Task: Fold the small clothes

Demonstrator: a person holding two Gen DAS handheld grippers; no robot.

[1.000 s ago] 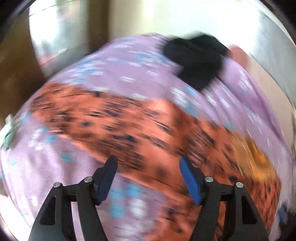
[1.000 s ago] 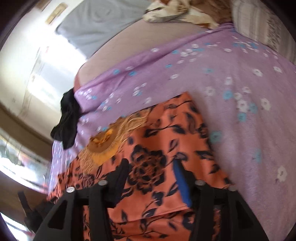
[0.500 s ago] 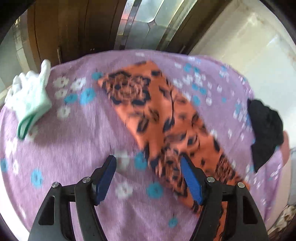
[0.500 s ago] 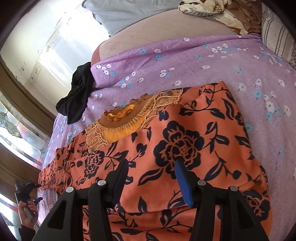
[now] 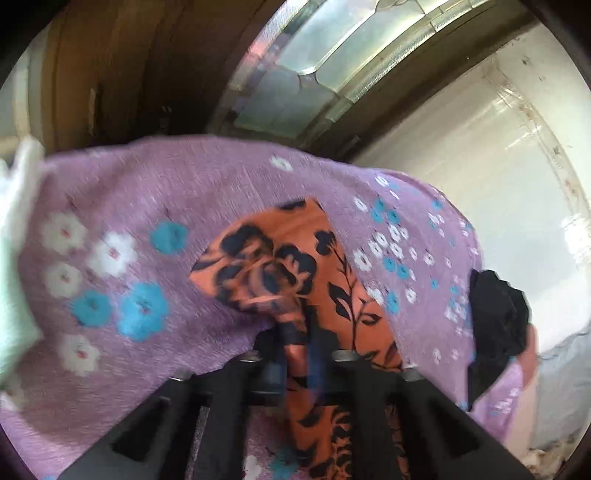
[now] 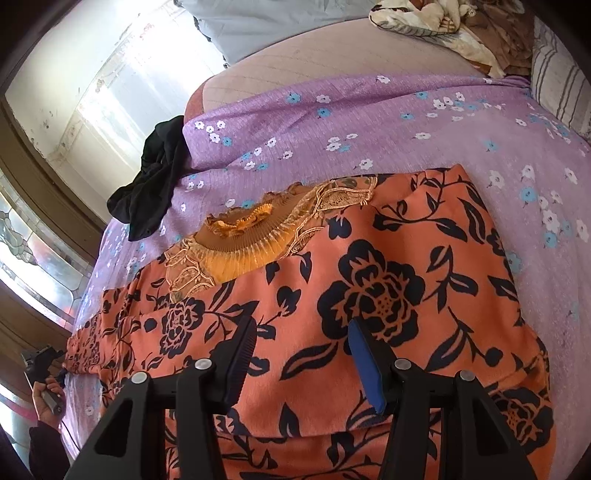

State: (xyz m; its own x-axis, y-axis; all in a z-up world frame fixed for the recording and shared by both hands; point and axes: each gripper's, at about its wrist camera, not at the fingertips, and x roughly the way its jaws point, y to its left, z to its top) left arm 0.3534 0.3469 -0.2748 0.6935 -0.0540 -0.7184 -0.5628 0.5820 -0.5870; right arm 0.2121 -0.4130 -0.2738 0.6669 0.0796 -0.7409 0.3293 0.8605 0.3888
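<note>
An orange dress with black flowers (image 6: 369,295) lies spread on the purple flowered sheet (image 6: 369,118), its gold pleated collar (image 6: 251,236) toward the far side. My right gripper (image 6: 301,332) hovers open over the middle of the dress, with nothing pinched between its fingers. In the left wrist view, my left gripper (image 5: 295,332) is shut on the end of one orange sleeve (image 5: 266,266), and the fabric bunches up between the jaws. The right wrist view also shows that left gripper (image 6: 40,363) at the far left edge, at the sleeve's tip, with a hand (image 6: 46,402) holding it.
A black garment (image 6: 155,177) lies crumpled at the sheet's edge beyond the collar. A folded pale green and white cloth (image 5: 14,258) sits at the left of the left wrist view. A striped pillow (image 6: 557,81) and a rumpled blanket (image 6: 443,26) lie at the far right.
My left gripper swung along the dress to the sleeve end and went from open to shut on it. The right gripper shifted a little over the dress and stayed open.
</note>
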